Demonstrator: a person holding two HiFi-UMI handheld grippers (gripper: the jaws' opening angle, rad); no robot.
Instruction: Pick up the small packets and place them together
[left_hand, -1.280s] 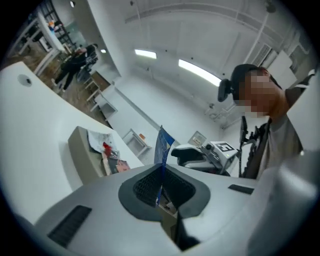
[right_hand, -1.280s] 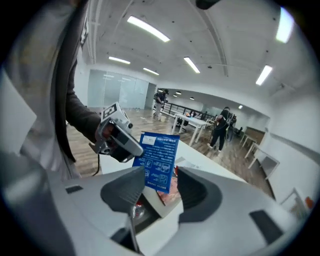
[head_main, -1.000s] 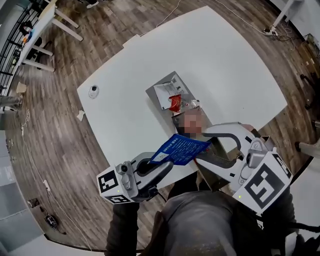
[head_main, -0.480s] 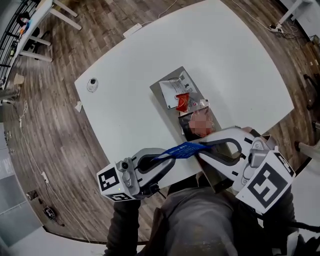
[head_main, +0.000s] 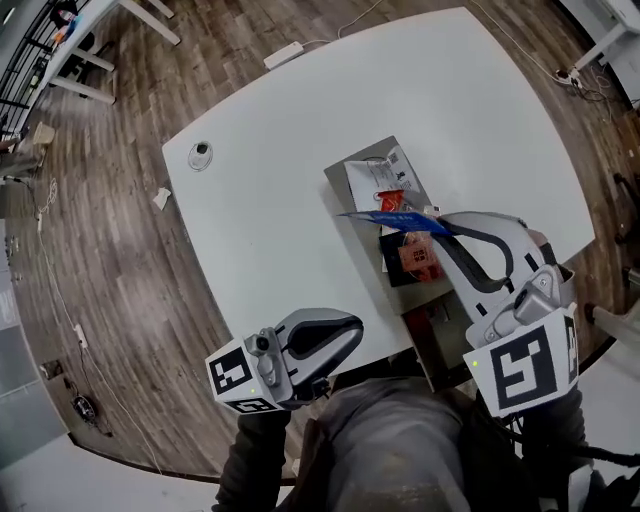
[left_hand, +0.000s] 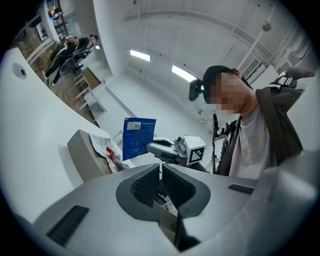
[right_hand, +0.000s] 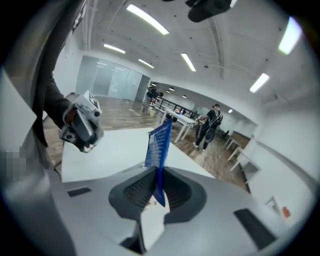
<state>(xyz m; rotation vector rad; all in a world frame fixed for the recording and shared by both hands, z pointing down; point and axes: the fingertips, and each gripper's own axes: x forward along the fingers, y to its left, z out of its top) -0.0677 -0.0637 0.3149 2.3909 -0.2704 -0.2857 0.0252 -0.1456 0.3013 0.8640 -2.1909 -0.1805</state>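
Observation:
A blue packet (head_main: 392, 218) hangs over the grey tray (head_main: 340, 172), and my right gripper (head_main: 445, 223) is shut on its near edge. In the right gripper view the blue packet (right_hand: 160, 142) stands upright between the pads; the jaws have just been closing on it. In the tray lie a white packet (head_main: 378, 178) and a red packet (head_main: 393, 201). An orange-red packet (head_main: 418, 258) lies on a dark sheet beside it. My left gripper (head_main: 350, 328) hovers at the table's near edge, jaws shut on nothing (left_hand: 161, 172). From there the blue packet (left_hand: 139, 137) shows ahead.
The white table (head_main: 270, 210) carries a small round object (head_main: 201, 151) at its far left. A power strip (head_main: 285, 54) lies on the wooden floor beyond. People stand by desks (right_hand: 212, 122) in the background.
The blue packet passed from the left gripper to the right one, which closed on it and carried it over the tray. The left gripper stayed near the table's edge, now holding nothing.

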